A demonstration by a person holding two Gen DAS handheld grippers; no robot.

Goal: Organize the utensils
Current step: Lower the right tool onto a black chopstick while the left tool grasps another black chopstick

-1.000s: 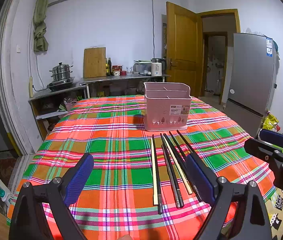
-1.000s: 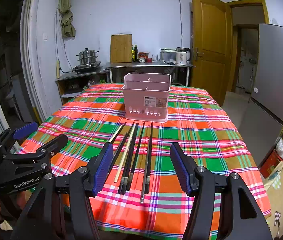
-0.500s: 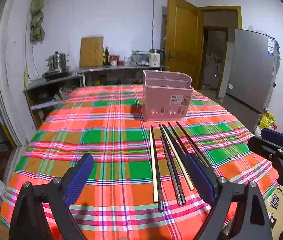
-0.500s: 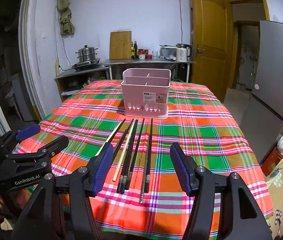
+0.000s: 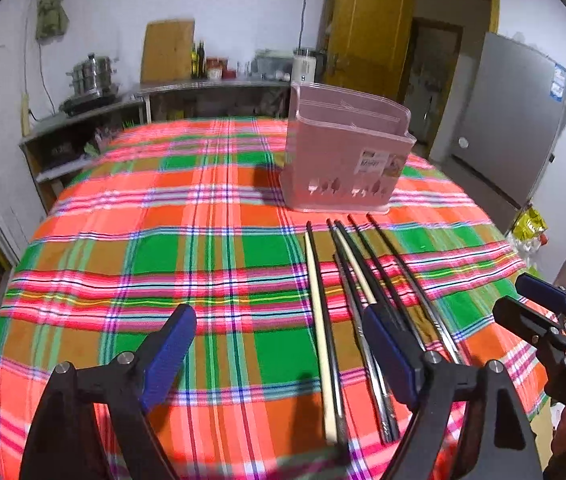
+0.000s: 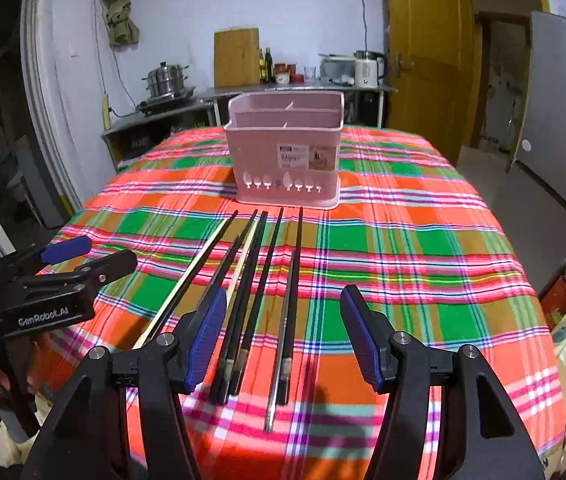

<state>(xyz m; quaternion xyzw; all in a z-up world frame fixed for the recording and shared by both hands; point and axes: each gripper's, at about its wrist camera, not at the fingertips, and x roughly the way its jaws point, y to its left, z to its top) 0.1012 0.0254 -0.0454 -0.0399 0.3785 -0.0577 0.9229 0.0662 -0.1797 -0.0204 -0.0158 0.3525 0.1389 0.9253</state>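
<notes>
Plaid cloth (image 5: 211,248) covers the table, with the pink holder (image 5: 347,160) standing beyond both grippers. Chopsticks (image 5: 323,320) lie side by side just ahead of the fingers. The left gripper (image 5: 279,344) is closing with a pale and a dark stick between its jaws, untouched; the right gripper (image 6: 283,328) is spread wide, empty, above the dark sticks (image 6: 287,300). Best to descend squarely, pinch one pair mid-length, and lift level.
</notes>
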